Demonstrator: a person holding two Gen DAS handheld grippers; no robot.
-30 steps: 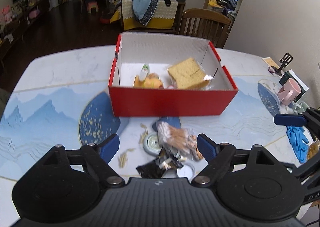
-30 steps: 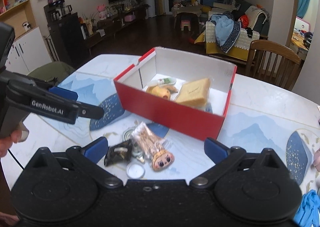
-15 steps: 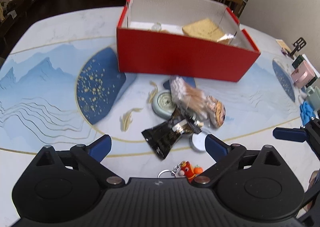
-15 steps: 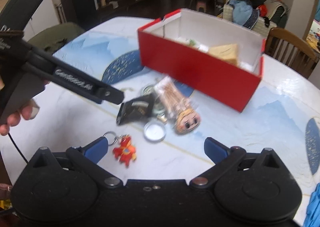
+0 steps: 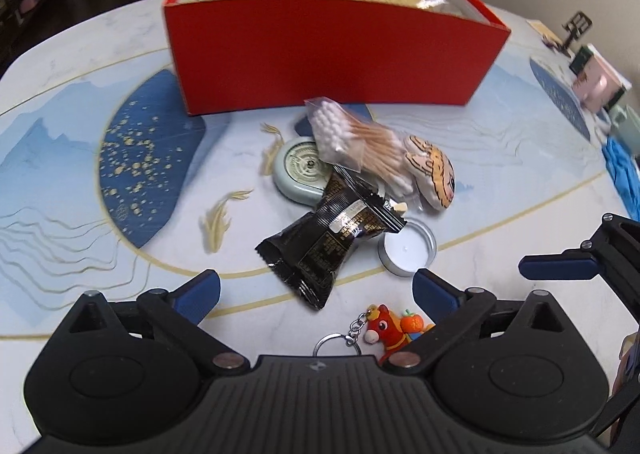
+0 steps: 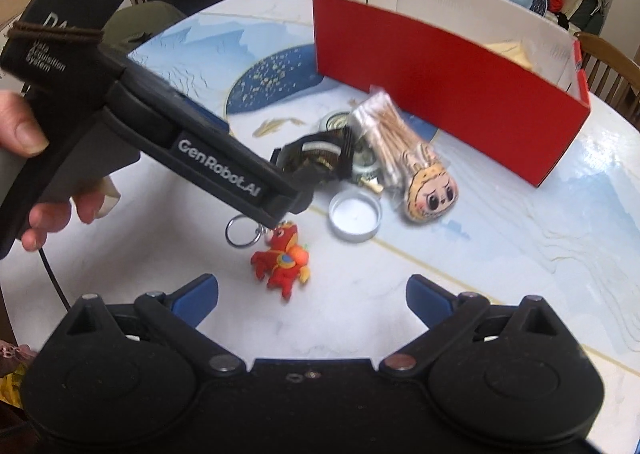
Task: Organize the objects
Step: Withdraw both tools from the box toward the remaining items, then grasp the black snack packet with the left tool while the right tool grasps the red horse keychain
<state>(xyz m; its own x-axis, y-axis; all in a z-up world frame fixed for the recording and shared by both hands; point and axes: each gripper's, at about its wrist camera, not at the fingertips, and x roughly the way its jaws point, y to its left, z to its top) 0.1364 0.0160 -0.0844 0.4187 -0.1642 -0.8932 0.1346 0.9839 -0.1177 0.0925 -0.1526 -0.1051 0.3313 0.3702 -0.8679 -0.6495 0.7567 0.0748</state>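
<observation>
Pink mug (image 5: 596, 88) — blue cloth (image 5: 624, 178) beside — wooden chair (image 6: 612, 66).

Red box (image 5: 320, 58), black packet (image 5: 328, 238), cotton swabs (image 5: 360, 146), red keychain (image 6: 284, 262) on table

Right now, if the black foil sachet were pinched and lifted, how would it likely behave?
The black foil sachet looks thin and crinkled, so it would probably flex rather than stay stiff. Its glossy film may slip between pads. It lies partly on the round tin and under the cotton swab bag, so lifting may disturb them.
</observation>
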